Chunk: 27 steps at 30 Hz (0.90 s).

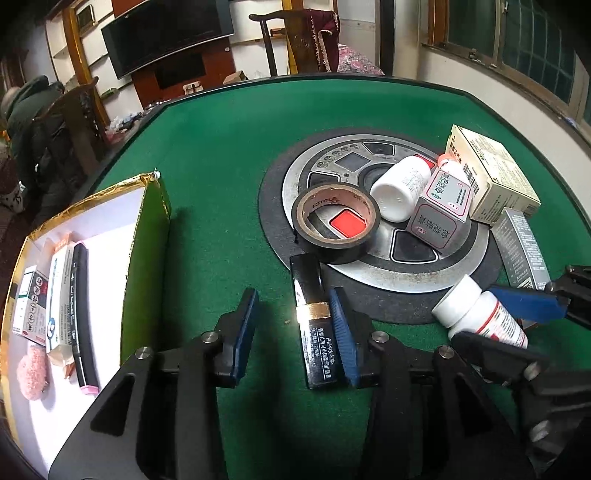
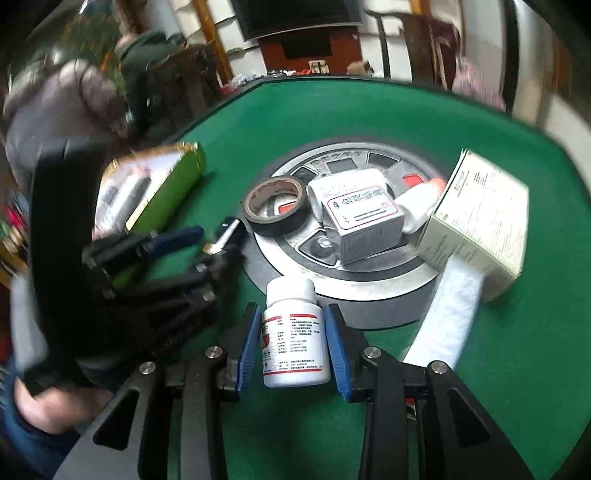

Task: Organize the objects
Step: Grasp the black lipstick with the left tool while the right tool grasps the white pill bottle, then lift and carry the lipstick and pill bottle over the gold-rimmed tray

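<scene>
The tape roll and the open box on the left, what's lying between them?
Nothing: in the left wrist view only bare green felt separates the tape roll from the open box.

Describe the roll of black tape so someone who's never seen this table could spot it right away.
Start at the green table and find the round metal disc in its middle. The tape roll lies flat on the disc's near left edge, beside a white bottle lying on its side. It is the only ring there: black outside, tan cardboard core, with a red square showing through its hole.

Green felt bench [image 1: 229, 147]; dark television [image 1: 166, 33] at 11 o'clock, wooden chair [image 1: 295, 40] at 12, barred window [image 1: 517, 40] at 1.
</scene>
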{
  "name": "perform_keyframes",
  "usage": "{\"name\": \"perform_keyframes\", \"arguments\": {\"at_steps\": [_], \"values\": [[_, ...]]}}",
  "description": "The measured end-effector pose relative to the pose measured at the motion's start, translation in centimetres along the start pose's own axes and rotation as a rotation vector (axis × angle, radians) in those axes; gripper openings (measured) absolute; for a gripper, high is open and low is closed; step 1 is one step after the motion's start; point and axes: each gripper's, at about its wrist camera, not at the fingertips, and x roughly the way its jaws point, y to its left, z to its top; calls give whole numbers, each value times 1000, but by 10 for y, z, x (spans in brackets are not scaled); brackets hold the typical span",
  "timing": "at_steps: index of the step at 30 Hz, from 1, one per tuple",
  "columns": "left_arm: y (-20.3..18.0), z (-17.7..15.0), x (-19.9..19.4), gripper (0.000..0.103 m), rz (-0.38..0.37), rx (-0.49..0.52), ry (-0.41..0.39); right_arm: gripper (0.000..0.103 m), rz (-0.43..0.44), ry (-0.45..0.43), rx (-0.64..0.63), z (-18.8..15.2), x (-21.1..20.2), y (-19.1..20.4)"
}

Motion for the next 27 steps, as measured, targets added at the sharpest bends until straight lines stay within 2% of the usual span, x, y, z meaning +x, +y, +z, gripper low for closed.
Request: {"name": "perform_keyframes", "arguments": {"at_steps": [4, 6, 11, 18, 27], "values": [[-1, -1, -1, 37, -5, 3, -2, 35, -61, 17, -47, -7, 8, 7], [-2, -2, -3, 26, -26, 7, -3, 35, -68, 16, -39, -6, 8, 7], [-5, -3, -5, 19, -32, 17, -7, 35, -73, 1, 16, -4, 6, 0], [-4, -3, -6, 18, -63, 8, -3, 35, -69, -47, 70, -1, -6, -5], [-6, -2, -18, 17, -87, 7, -30, 35, -63, -56, 95, -2, -10, -7]]}}
